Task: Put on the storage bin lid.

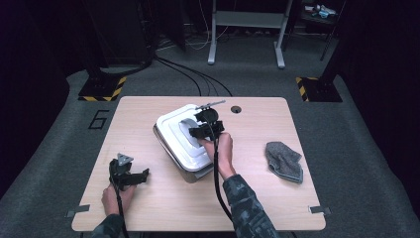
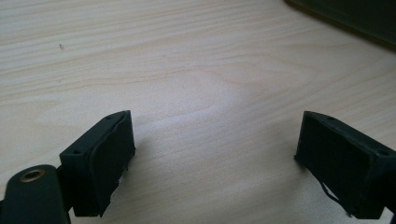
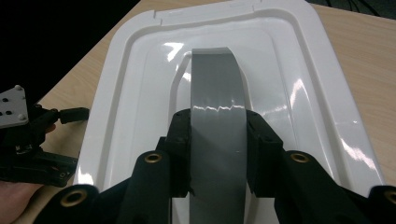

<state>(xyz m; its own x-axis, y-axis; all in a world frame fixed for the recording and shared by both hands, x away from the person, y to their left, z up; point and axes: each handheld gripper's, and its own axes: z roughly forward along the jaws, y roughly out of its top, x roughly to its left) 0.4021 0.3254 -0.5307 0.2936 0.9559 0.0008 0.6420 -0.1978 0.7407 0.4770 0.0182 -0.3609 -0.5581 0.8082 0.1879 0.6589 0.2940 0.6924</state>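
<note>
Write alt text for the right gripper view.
The right gripper is shut on the grey handle of a white lid, its two black jaws pressing the handle's sides. At far left, the left gripper rests on the wooden table.

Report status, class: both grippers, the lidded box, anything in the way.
Right gripper shut on grey lid handle of white lid. Left gripper open, jaws over bare table. Grey cloth lies apart to the side, nothing blocking.
</note>
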